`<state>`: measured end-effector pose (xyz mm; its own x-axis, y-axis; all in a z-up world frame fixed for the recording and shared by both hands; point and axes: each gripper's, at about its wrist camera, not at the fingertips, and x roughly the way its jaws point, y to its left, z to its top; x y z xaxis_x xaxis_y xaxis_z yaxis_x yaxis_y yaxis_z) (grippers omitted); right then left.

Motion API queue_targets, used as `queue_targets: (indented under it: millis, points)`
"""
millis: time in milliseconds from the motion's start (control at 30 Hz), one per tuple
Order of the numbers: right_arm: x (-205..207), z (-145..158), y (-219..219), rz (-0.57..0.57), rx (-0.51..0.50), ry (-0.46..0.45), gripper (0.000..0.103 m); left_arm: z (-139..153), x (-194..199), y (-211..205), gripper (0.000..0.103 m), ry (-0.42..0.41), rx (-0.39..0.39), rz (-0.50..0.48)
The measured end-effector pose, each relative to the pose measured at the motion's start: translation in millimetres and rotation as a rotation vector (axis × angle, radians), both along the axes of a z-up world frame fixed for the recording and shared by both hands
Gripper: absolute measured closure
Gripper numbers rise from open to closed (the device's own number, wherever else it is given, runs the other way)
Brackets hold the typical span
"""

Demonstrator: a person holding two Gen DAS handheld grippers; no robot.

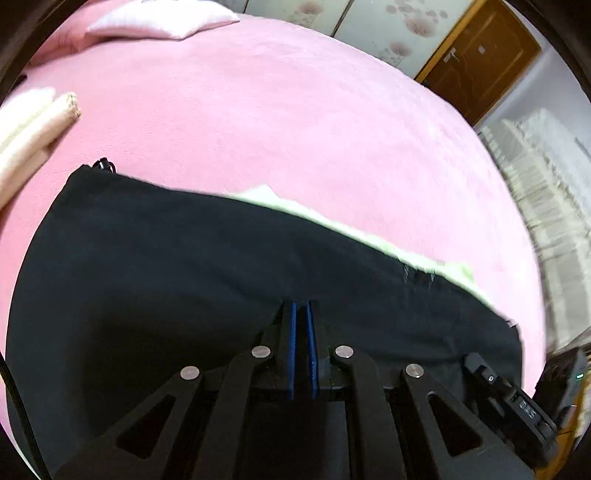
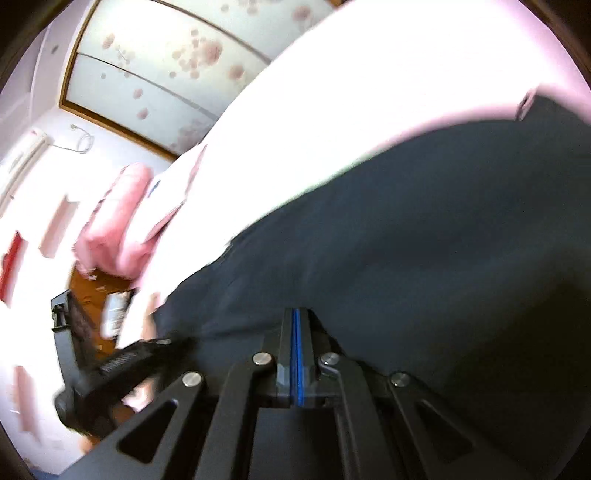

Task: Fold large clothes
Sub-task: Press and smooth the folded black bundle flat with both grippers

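A large black garment (image 1: 184, 258) lies spread over the near part of the pink bed (image 1: 277, 110). A pale green cloth (image 1: 369, 240) peeks out along its far edge. My left gripper (image 1: 303, 306) is shut, its blue pads a sliver apart with dark cloth pinched between them at the garment's near edge. In the right wrist view the same black garment (image 2: 406, 240) fills the right half, and its folds draw in toward my right gripper (image 2: 296, 312). That gripper's pads are pressed together on the fabric. The bed (image 2: 369, 74) looks washed out white there.
Folded cream clothes (image 1: 26, 129) sit at the bed's left edge and a pink pillow (image 1: 159, 22) at its head. A brown door (image 1: 480, 62) and white lace cloth (image 1: 546, 184) stand to the right. A rolled pink quilt (image 2: 118, 221) and flowered sliding doors (image 2: 166, 55) lie beyond.
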<state>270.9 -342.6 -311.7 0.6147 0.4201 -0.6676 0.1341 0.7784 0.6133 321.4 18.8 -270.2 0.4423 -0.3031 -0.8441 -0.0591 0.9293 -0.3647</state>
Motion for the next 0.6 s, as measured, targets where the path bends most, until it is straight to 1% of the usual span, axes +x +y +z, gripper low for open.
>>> queue_targets:
  millis: [33, 67, 100, 133, 167, 200, 233, 267, 300, 333, 367, 400, 433, 467, 500, 533, 567, 600]
  points:
    - [-1, 1, -11, -0.022, -0.021, 0.002, 0.103, 0, 4, 10, 0.101, 0.007, -0.018, 0.001]
    - [-3, 3, -33, -0.072, -0.05, 0.015, 0.103, 3, 4, 15, 0.101, 0.006, 0.011, 0.018]
    - [-5, 5, -44, -0.098, -0.056, 0.019, 0.103, 3, 5, 24, 0.101, -0.002, 0.075, 0.041]
    - [-10, 8, -58, -0.143, -0.08, 0.024, 0.103, 5, 5, 32, 0.101, -0.012, 0.181, 0.066]
    - [-14, 12, -73, -0.206, -0.145, 0.041, 0.103, 5, 5, 36, 0.101, -0.015, 0.255, 0.084]
    - [-17, 14, -84, -0.249, -0.207, 0.06, 0.103, 4, 4, 44, 0.097, -0.012, 0.375, 0.123]
    - [-23, 17, -97, -0.301, -0.27, 0.079, 0.103, 0, 3, 52, 0.088, -0.002, 0.47, 0.156]
    - [-29, 19, -108, -0.34, -0.289, 0.087, 0.103, -6, 1, 64, 0.084, 0.013, 0.577, 0.193]
    - [-32, 20, -114, -0.372, -0.307, 0.098, 0.103, -12, -2, 73, 0.084, 0.021, 0.632, 0.212]
    - [-35, 20, -116, -0.422, -0.359, 0.131, 0.103, -17, -6, 84, 0.083, 0.029, 0.663, 0.224]
    - [-41, 21, -122, -0.453, -0.376, 0.145, 0.103, -16, -9, 93, 0.081, 0.029, 0.663, 0.226]
    - [-45, 23, -123, -0.468, -0.35, 0.125, 0.103, -13, -13, 97, 0.081, 0.019, 0.645, 0.223]
    - [-45, 27, -114, -0.494, -0.335, 0.113, 0.103, -8, -18, 98, 0.081, 0.017, 0.636, 0.228]
    - [-53, 31, -119, -0.505, -0.328, 0.101, 0.103, -8, -17, 89, 0.081, 0.02, 0.631, 0.226]
    - [-63, 36, -125, -0.5, -0.312, 0.08, 0.103, -1, -24, 95, 0.081, 0.028, 0.602, 0.214]
    - [-66, 41, -115, -0.475, -0.28, 0.053, 0.103, 3, -19, 100, 0.081, 0.03, 0.562, 0.197]
    - [-59, 42, -90, -0.45, -0.25, 0.04, 0.102, 15, -29, 93, 0.081, 0.03, 0.49, 0.166]
    - [-57, 42, -72, -0.409, -0.2, 0.028, 0.102, 22, -33, 79, 0.081, 0.027, 0.426, 0.131]
